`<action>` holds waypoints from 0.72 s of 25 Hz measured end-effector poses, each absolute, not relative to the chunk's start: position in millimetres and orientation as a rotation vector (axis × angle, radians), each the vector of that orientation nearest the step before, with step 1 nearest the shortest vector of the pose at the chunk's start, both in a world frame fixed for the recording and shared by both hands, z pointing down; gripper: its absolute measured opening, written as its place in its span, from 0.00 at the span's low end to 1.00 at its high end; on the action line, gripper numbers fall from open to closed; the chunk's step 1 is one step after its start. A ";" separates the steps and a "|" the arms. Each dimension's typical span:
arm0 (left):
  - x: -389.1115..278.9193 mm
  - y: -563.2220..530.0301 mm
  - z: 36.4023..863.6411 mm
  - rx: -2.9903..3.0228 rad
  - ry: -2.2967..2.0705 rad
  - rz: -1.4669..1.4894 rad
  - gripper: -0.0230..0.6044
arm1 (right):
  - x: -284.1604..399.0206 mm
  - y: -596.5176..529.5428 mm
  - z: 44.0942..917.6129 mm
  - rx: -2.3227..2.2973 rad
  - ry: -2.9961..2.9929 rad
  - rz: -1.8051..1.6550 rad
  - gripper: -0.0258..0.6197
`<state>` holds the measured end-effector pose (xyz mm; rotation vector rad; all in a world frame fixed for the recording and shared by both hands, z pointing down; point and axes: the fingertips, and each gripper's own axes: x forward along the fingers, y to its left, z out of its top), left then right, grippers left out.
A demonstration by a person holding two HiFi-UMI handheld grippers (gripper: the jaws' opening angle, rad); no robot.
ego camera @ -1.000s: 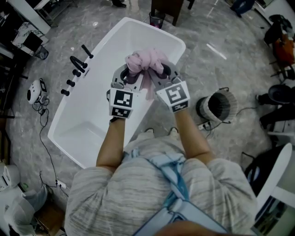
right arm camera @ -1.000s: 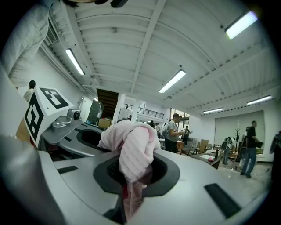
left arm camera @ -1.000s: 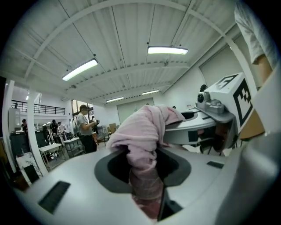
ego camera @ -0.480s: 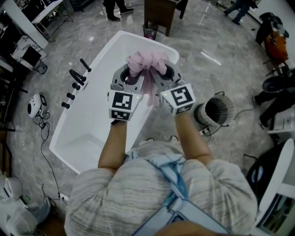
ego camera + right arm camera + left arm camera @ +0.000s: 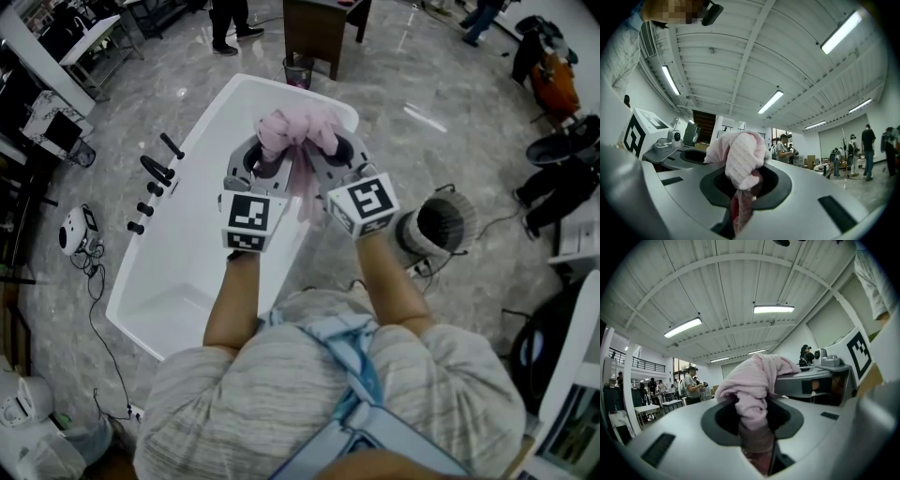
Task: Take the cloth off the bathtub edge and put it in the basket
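Observation:
A pink cloth (image 5: 298, 128) is bunched up in the air above the white bathtub (image 5: 211, 202), held between both grippers. My left gripper (image 5: 265, 161) is shut on its left part; the cloth (image 5: 753, 380) fills the gap between those jaws. My right gripper (image 5: 323, 159) is shut on its right part, and the cloth (image 5: 740, 161) bulges out of those jaws too. A tail of the cloth hangs down between the two grippers. A round wicker basket (image 5: 437, 225) stands on the floor to the right of the tub, beyond my right forearm.
Black taps (image 5: 155, 178) stand along the tub's left rim. A small bin (image 5: 298, 72) and a dark cabinet (image 5: 319, 23) stand past the tub's far end. Cables and devices (image 5: 75, 232) lie on the floor at left. People stand in the background.
Both grippers have risen together with the cloth held between them, lifting it clear of the tub edge. The grip on the cloth looks the same.

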<state>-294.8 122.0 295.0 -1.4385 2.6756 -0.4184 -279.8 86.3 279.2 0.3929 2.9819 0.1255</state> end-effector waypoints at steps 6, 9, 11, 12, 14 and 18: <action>-291.2 122.8 290.0 -1.461 2.655 -0.413 0.25 | -275.4 87.4 273.4 0.405 2.968 0.101 0.12; -284.8 115.1 290.8 -1.482 2.637 -0.415 0.25 | -268.0 79.5 274.8 0.370 2.962 0.099 0.12; -279.9 104.6 292.7 -1.505 2.623 -0.414 0.25 | -262.4 69.6 276.5 0.343 2.961 0.114 0.12; -277.6 99.2 293.8 -1.518 2.615 -0.412 0.25 | -259.8 64.9 276.9 0.329 2.964 0.117 0.12; -272.3 88.9 295.6 -1.549 2.598 -0.410 0.25 | -253.7 54.8 279.4 0.289 2.972 0.094 0.12; -258.8 64.0 297.2 -1.610 2.558 -0.407 0.25 | -238.4 31.3 279.8 0.219 2.981 0.088 0.12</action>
